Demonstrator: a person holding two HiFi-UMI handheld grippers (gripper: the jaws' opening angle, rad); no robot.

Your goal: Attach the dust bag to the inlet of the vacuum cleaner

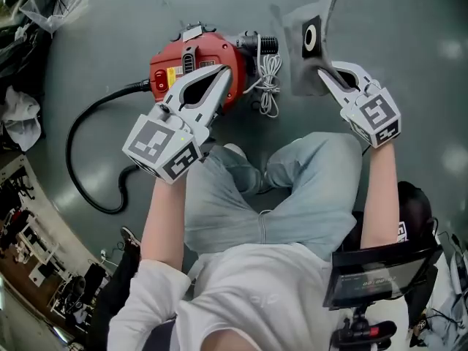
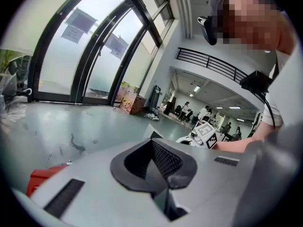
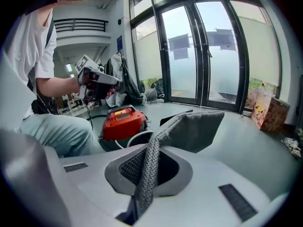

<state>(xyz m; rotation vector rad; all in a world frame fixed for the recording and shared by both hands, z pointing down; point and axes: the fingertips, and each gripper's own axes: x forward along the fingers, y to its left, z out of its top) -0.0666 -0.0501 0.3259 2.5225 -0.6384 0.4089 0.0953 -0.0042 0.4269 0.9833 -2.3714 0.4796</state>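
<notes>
The red vacuum cleaner (image 1: 191, 63) lies on the grey floor in front of the seated person's knees, and shows in the right gripper view (image 3: 122, 122). My left gripper (image 1: 225, 72) hovers over its top, jaws together with nothing between them (image 2: 152, 141). To the right, my right gripper (image 1: 322, 72) is shut on a fold of the grey fabric dust bag (image 1: 316, 57). The bag's black collar with a white oval hole (image 1: 310, 38) faces up. In the right gripper view the fabric runs between the jaws (image 3: 154, 148) and the bag (image 3: 199, 129) hangs beyond them.
A white cord bundle (image 1: 269, 79) lies beside the vacuum's right end. A black hose (image 1: 88, 163) curves away at the left. The person's legs (image 1: 292, 181) sit just behind both grippers. Bags and clutter (image 1: 22, 115) line the left edge.
</notes>
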